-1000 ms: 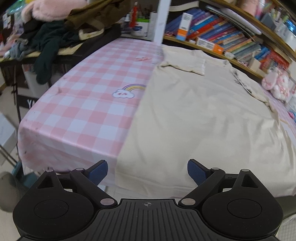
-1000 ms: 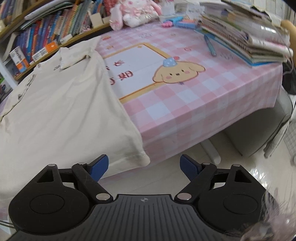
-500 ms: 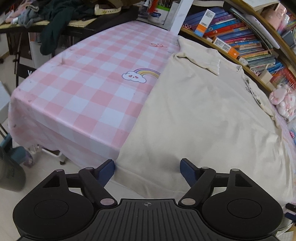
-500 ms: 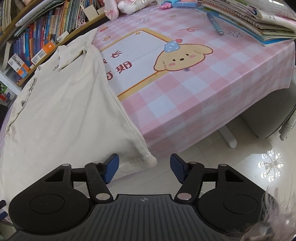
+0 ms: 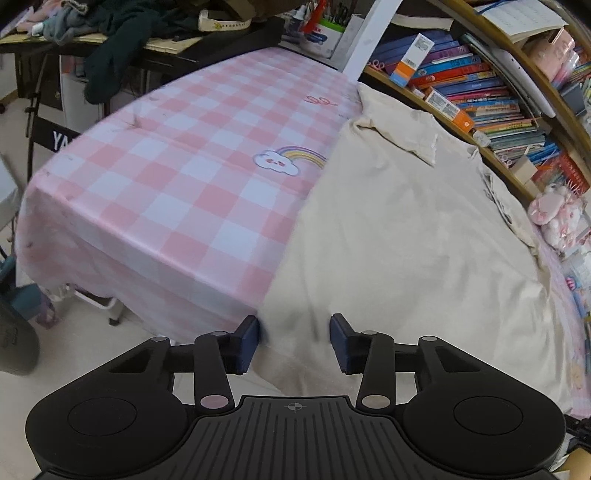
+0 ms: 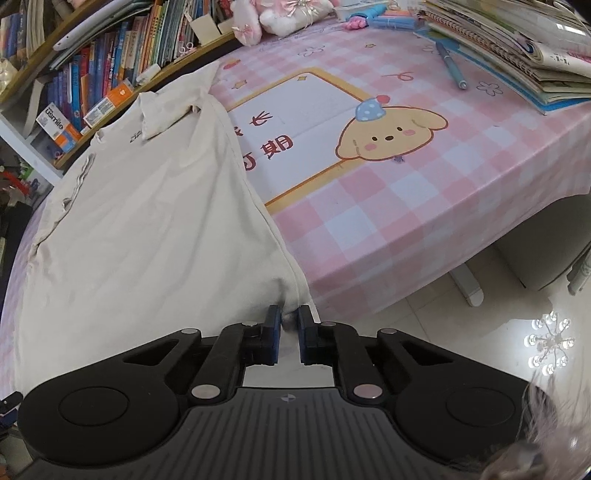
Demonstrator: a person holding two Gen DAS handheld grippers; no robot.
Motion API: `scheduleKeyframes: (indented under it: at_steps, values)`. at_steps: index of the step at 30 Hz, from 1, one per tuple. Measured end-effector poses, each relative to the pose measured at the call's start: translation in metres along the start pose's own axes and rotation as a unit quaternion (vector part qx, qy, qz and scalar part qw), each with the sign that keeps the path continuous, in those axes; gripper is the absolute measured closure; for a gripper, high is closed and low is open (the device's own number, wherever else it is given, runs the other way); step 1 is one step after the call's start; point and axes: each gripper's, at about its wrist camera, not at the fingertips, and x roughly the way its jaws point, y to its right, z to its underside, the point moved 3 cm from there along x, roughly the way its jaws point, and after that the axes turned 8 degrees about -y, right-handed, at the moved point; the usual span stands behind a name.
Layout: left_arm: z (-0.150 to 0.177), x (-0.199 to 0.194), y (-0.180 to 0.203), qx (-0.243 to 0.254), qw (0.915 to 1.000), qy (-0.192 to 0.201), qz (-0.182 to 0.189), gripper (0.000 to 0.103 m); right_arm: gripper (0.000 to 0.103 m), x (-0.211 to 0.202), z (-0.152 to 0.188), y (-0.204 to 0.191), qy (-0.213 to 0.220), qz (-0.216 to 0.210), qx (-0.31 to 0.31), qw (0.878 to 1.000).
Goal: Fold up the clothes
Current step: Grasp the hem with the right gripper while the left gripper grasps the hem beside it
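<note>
A cream T-shirt (image 5: pixel 406 240) lies flat on the pink checked tablecloth (image 5: pixel 166 192), its hem hanging over the near table edge. My left gripper (image 5: pixel 295 334) straddles the hem's left corner; its jaws are closing, cloth lies between the blue pads, and a wide gap still shows. In the right wrist view the same T-shirt (image 6: pixel 147 229) runs back to its collar near the shelf. My right gripper (image 6: pixel 289 321) is closing, its pads pinching the hem's right corner by the side seam.
Bookshelves (image 5: pixel 461 92) line the far side of the table. A pile of dark clothes (image 5: pixel 122 44) sits on a desk at the back left. A stack of books (image 6: pixel 517 48), a pen (image 6: pixel 450 66) and pink plush toys (image 6: pixel 280 14) occupy the table's right end.
Both pairs of jaws have narrowed. The left gripper has come in around the hem's left corner. The right one has shut on the right corner.
</note>
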Motion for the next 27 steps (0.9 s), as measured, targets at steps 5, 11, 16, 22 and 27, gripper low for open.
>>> scheduleKeyframes:
  at_steps: [5,11,16,22,27]
  values:
    - [-0.002,0.003,-0.015,-0.017,0.9995,-0.011,0.025,0.051,0.067,-0.005,-0.007,0.003,0.011,0.005,-0.008,1.0]
    - [-0.005,0.015,-0.035,-0.054,0.9949,-0.029,0.081,0.041,0.059,-0.001,-0.028,0.006,-0.021,-0.023,-0.035,0.999]
    - [-0.01,0.024,-0.04,-0.08,0.9906,-0.037,0.105,0.036,0.054,0.011,-0.034,0.009,-0.076,-0.049,-0.049,0.995]
    - [-0.018,0.033,-0.037,-0.086,0.9892,-0.052,0.106,0.029,0.051,0.026,-0.038,0.014,-0.112,-0.092,-0.016,0.989]
    - [-0.02,0.038,-0.039,-0.097,0.9859,-0.061,0.122,0.029,0.047,0.032,-0.04,0.022,-0.129,-0.124,0.006,0.984]
